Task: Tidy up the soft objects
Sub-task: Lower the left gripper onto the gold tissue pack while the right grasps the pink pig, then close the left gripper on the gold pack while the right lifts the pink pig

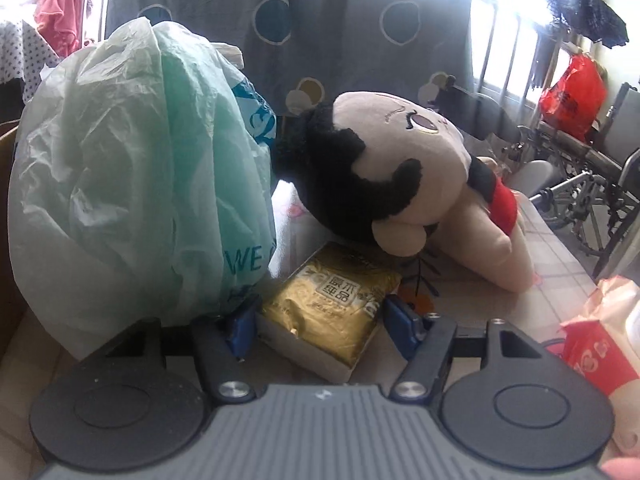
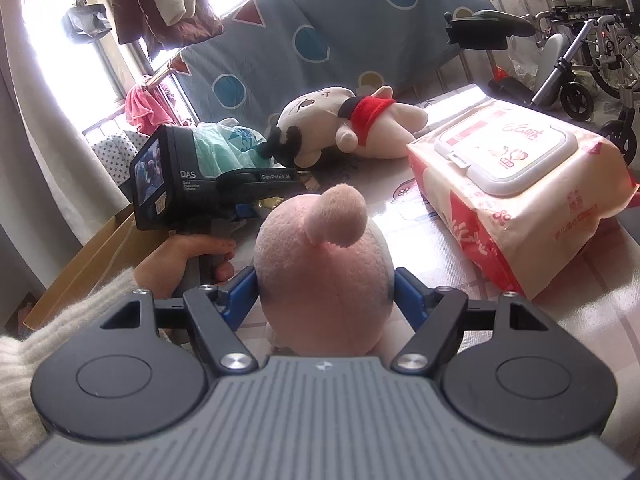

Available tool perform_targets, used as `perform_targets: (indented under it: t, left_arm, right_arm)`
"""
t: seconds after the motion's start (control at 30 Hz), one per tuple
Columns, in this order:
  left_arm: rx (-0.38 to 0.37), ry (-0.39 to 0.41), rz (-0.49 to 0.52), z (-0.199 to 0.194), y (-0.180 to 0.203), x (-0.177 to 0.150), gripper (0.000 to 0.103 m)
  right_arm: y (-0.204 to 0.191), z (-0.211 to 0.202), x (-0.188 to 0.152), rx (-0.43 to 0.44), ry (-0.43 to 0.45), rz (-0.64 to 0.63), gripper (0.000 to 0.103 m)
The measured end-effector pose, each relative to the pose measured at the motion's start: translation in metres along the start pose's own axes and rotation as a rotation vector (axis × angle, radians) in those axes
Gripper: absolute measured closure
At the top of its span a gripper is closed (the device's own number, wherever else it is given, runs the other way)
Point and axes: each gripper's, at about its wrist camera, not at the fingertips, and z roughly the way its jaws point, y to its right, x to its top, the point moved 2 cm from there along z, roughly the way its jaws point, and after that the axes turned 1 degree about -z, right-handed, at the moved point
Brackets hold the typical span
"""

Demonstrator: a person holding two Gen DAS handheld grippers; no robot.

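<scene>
In the left wrist view my left gripper [image 1: 320,320] has its blue pads against both sides of a gold tissue pack [image 1: 332,300] that lies on the table. Behind the pack a big-headed doll [image 1: 400,168] with black hair and a red garment lies on its side. A bulging pale green plastic bag [image 1: 140,184] stands to the left. In the right wrist view my right gripper [image 2: 324,300] is shut on a round pink plush toy [image 2: 320,272], whose small ear sticks up. The same doll [image 2: 344,124] lies further back.
A large pack of wet wipes [image 2: 516,188] lies at the right on the table [image 2: 424,240]. A hand [image 2: 188,256] holds the left gripper's black housing [image 2: 172,176]. A cardboard box [image 2: 96,256] stands at the left edge. A patterned grey sheet [image 1: 320,32] hangs behind; wheelchairs [image 2: 592,40] stand at the right.
</scene>
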Motion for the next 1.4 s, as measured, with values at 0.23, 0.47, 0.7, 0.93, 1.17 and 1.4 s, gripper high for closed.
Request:
perform_targets:
  t: [0.23, 0.47, 0.7, 0.93, 1.17, 1.4]
  left_arm:
    - [-0.099, -0.067, 0.097, -0.058, -0.018, -0.037, 0.037]
    - [-0.135, -0.124, 0.321, -0.147, -0.027, -0.101, 0.046]
    - [-0.184, -0.083, 0.365, -0.17, -0.012, -0.089, 0.01]
    - [-0.134, -0.155, 0.272, -0.128, -0.004, -0.087, 0.038]
    - [-0.095, -0.112, 0.292, -0.146, -0.002, -0.095, 0.047]
    - [-0.104, -0.016, 0.347, -0.23, -0.018, -0.092, 0.047]
  right_arm:
    - [-0.007, -0.004, -0.004, -0.03, -0.022, -0.02, 0.03]
    - [-0.014, -0.017, -0.011, 0.036, -0.08, -0.053, 0.031]
    - [-0.015, -0.02, -0.01, -0.002, -0.101, -0.029, 0.024]
    - [-0.008, 0.0, 0.004, -0.103, -0.096, 0.056, 0.021]
    - [-0.011, 0.009, 0.002, -0.142, -0.111, 0.043, 0.103]
    - [-0.021, -0.005, -0.002, -0.069, -0.123, 0.037, 0.1]
